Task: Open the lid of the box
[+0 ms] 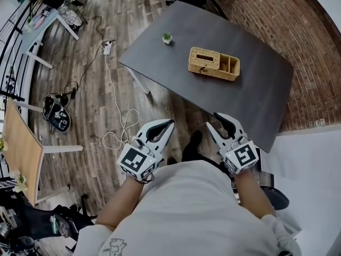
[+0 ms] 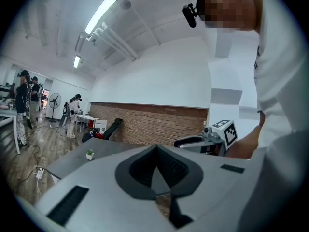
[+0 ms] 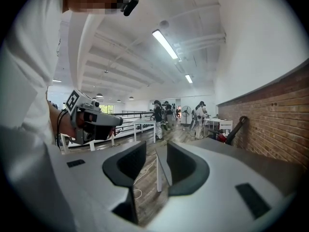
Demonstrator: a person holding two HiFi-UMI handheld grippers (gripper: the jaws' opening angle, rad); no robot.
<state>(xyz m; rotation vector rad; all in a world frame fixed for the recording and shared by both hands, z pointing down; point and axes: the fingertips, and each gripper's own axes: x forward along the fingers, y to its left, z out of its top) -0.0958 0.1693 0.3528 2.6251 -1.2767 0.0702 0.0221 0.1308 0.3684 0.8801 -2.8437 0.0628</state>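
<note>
A woven wicker box (image 1: 213, 64) sits on the dark grey table (image 1: 256, 95), with its lid down over the left part and open compartments at its right end. Both grippers hover in front of the person's chest, short of the table's near edge and well apart from the box. My left gripper (image 1: 169, 124) (image 2: 155, 148) has its fingertips touching and holds nothing. My right gripper (image 1: 212, 119) (image 3: 156, 146) shows a narrow gap between its pads, with nothing in it. Neither gripper view shows the box.
A small potted plant (image 1: 167, 37) (image 2: 90, 154) stands near the table's far left corner. A white cable (image 1: 120, 127) trails over the wood floor left of the table. A brick wall (image 1: 266, 15) runs behind it. People stand far off in the room (image 3: 159, 117).
</note>
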